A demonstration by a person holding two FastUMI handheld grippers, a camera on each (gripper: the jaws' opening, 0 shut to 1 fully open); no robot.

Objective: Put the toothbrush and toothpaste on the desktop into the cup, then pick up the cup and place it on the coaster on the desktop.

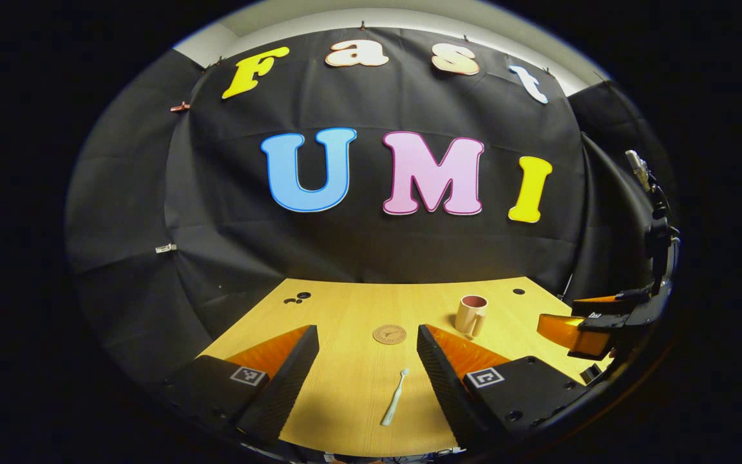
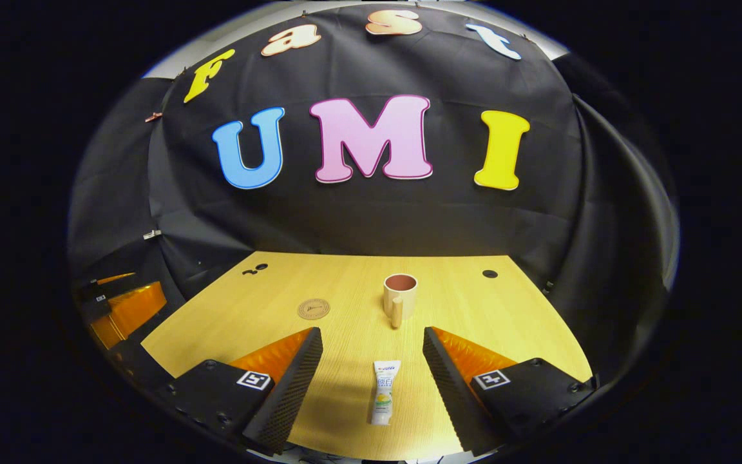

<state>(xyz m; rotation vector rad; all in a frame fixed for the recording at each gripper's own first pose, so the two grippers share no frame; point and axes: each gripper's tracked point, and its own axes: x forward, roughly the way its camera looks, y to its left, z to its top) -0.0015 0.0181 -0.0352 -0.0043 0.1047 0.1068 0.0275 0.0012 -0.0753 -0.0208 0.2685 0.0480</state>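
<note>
Hovering above the near edge of the light wooden desk (image 1: pixel 345 309), the left gripper (image 1: pixel 367 338) holds its jaws wide apart with nothing between them but bare wood and the slim pale toothbrush (image 1: pixel 395 397). The toothbrush lies flat on the desk, head pointing away toward the back wall, in the gap between the jaws and touching neither. Beyond its head sits the round brown coaster (image 1: pixel 389 334), flat on the wood near the middle of the desk. To the right of the coaster and apart from it stands the beige mug-shaped cup with a reddish inside (image 1: pixel 471 314), upright, its handle turned toward the near side.

In the right gripper view, the right gripper (image 2: pixel 372 341) also hangs over the near edge with its jaws spread wide and nothing clamped. The small white toothpaste tube (image 2: pixel 384 400) lies flat between them, lengthwise, touching neither side. Straight ahead of the tube, well apart from it, stands the cup (image 2: pixel 400 296), and the coaster (image 2: pixel 313 309) lies to its left. The left gripper shows at the far left edge of this view (image 2: pixel 127 308), beside the desk.
</note>
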